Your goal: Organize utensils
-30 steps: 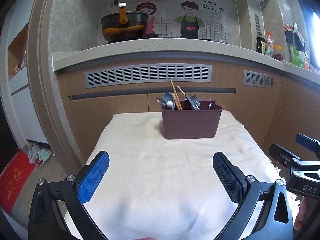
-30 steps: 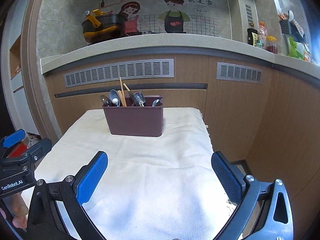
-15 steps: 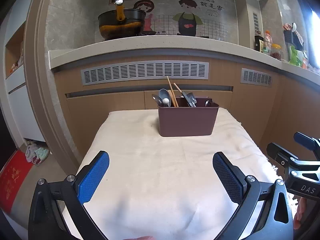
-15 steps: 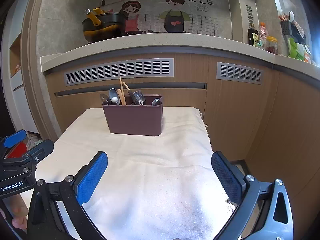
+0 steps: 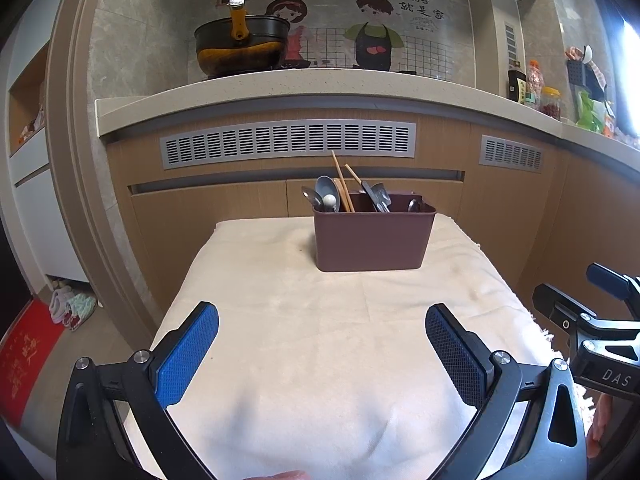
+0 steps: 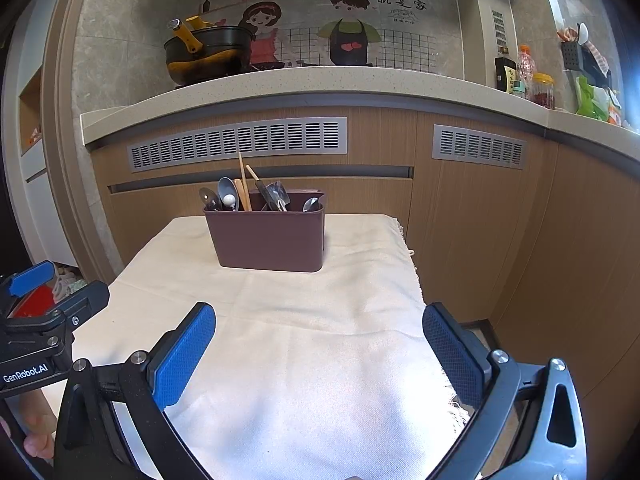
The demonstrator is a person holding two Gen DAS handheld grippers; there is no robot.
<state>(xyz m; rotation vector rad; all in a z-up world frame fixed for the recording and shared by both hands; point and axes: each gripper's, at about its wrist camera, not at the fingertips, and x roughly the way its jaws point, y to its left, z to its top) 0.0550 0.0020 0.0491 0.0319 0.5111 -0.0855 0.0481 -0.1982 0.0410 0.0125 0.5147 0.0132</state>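
A brown plastic utensil caddy (image 5: 372, 236) (image 6: 270, 238) stands upright at the far end of a small table draped in a cream cloth (image 5: 320, 340) (image 6: 304, 340). Spoons (image 5: 326, 196) (image 6: 226, 194), wooden chopsticks (image 5: 340, 184) (image 6: 244, 186) and dark-handled utensils (image 5: 378, 198) (image 6: 276, 196) stick out of it. My left gripper (image 5: 322, 344) hovers open over the near part of the cloth, well short of the caddy, with nothing between its blue pads. My right gripper (image 6: 320, 342) is likewise open and empty, to the right of the left one.
Behind the table runs a wooden cabinet front with grey vents (image 5: 288, 142) under a speckled counter (image 5: 280, 84) carrying a black wok (image 5: 240, 46). Bottles and jars (image 6: 528, 76) stand at the counter's right. A red mat (image 5: 20, 360) and slippers (image 5: 72, 306) lie on the floor at left.
Both grippers have drawn back and slightly up from the caddy, which looks smaller and farther now. Both have stayed open and empty.
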